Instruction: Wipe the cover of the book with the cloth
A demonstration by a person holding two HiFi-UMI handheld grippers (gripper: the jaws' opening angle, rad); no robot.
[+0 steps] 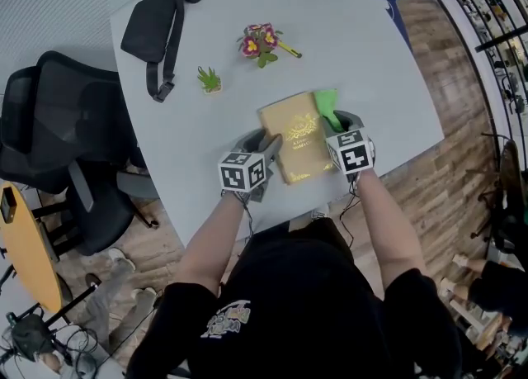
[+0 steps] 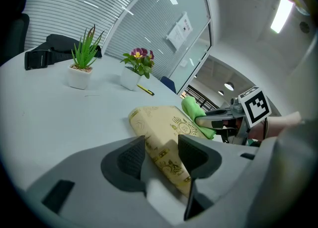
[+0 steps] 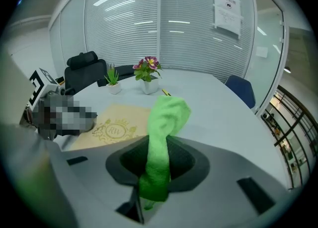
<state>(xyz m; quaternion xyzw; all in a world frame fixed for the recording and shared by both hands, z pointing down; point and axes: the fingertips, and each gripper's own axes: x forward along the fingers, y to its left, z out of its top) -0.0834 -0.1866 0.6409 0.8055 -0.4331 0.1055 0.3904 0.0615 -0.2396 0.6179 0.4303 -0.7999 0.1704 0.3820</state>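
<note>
Forearms reach down to both grippers over the white table (image 1: 371,47). Left gripper (image 1: 266,148) has its jaws closed on the left edge of the gold book (image 1: 299,139), which lies flat near the table's front edge. Right gripper (image 1: 341,120) pinches the green cloth (image 1: 327,105), which sticks up bunched at the book's far right corner.

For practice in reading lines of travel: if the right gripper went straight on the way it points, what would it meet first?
Probably the flower pot, or the yellow pencil beside it; the right gripper, shut on the green cloth, faces only bare table before them. Depth is unclear.
</note>
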